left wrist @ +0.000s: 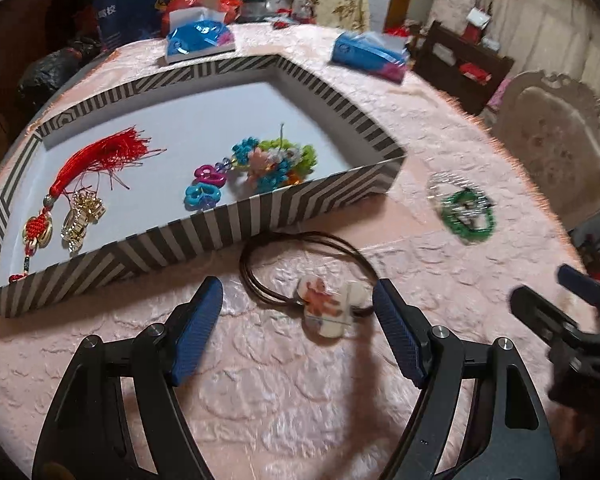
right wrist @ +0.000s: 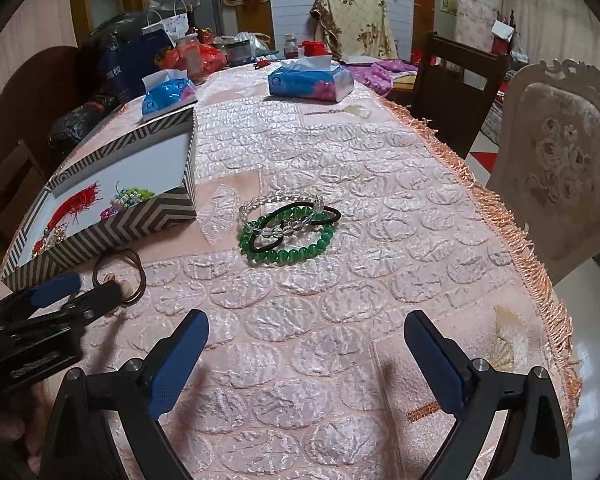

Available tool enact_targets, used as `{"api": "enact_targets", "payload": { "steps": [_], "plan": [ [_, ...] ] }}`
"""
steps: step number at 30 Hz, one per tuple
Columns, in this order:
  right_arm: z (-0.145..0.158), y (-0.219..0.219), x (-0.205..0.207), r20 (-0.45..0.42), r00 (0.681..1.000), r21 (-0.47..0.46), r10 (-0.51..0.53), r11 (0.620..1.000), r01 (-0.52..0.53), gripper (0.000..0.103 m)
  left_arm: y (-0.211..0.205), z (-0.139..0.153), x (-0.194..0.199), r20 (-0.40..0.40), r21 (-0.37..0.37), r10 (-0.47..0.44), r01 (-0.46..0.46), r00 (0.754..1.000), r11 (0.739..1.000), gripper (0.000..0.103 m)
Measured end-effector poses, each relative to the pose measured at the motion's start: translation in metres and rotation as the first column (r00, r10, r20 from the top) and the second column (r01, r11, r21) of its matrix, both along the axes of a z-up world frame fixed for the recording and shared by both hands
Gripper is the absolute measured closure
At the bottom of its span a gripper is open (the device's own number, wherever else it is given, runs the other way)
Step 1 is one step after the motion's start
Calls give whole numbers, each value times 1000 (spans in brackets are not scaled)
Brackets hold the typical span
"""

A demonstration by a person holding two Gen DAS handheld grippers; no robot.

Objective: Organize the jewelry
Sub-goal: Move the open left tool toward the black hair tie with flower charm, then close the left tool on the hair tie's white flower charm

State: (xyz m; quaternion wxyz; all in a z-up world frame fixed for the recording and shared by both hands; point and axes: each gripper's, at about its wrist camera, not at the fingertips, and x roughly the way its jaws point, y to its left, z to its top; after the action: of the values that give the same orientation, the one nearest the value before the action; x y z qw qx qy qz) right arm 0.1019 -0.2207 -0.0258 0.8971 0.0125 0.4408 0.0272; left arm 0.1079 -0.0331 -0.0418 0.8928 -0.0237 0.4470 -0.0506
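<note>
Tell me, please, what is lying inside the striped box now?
Inside the striped box lie a red tassel charm, a gold clip, and a colourful bead bunch with plastic links. The near wall covers a strip of the floor just behind it.

Both my feeds are evenly lit by soft indoor light, with heavy fisheye bending and dark vignette corners. My left wrist view is motion-smeared: the green bead bracelet (left wrist: pixel 466 212) and right gripper (left wrist: pixel 540 300) blur badly, while the right wrist view stays sharp. Faint shadows fall on the glossy pink tablecloth (right wrist: pixel 340 160).
</note>
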Motion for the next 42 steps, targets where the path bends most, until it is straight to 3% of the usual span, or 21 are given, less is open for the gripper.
{"api": "enact_targets", "payload": {
  "steps": [2, 4, 6, 11, 13, 15, 17, 20, 29, 31, 33, 42],
  "plan": [
    [0, 1, 0, -1, 1000, -3, 2, 1000, -2, 5, -4, -2, -1, 12, 35, -1, 0, 1000, 999, 28],
    [-1, 1, 0, -1, 1000, -2, 1, 1000, -1, 5, -2, -2, -3, 20, 63, 16, -18, 1000, 998, 46],
    [-1, 0, 1, -2, 1000, 1, -4, 1000, 4, 5, 4, -2, -6, 28, 46, 8, -9, 1000, 999, 67],
    [0, -1, 0, 1, 1000, 4, -7, 1000, 7, 5, 20, -1, -17, 34, -25, -70, 71, 997, 997, 67],
    [1, 0, 0, 3, 1000, 3, -4, 1000, 4, 5, 24, -1, -23, 34, -57, -106, 107, 994, 993, 60],
    [0, 0, 0, 1, 1000, -1, -1, 1000, 1, 5, 25, 0, -26, 32, -69, -134, 136, 990, 988, 44],
    [0, 1, -1, 2, 1000, -1, 0, 1000, 0, 5, 23, 1, -31, 27, -67, -161, 162, 987, 984, 36],
    [0, -1, -1, 2, 1000, 2, -4, 1000, 4, 5, 18, 1, -36, 21, -36, -192, 193, 981, 981, 35],
    [0, -1, 1, -1, 1000, 3, -2, 1000, 2, 5, 13, -1, -50, 23, 20, -192, 191, 981, 981, 36],
    [0, -1, 1, -2, 1000, 2, -3, 1000, 3, 5, 11, -2, -50, 28, 58, -175, 173, 984, 983, 50],
    [0, -1, 0, 0, 1000, 3, -3, 1000, 3, 5, 13, -1, -49, 32, 44, -175, 174, 984, 984, 66],
    [2, -6, 0, 12, 1000, 17, -24, 1000, 24, 5, 34, 7, -60, 83, -70, -150, 155, 985, 985, 66]
  ]
}}
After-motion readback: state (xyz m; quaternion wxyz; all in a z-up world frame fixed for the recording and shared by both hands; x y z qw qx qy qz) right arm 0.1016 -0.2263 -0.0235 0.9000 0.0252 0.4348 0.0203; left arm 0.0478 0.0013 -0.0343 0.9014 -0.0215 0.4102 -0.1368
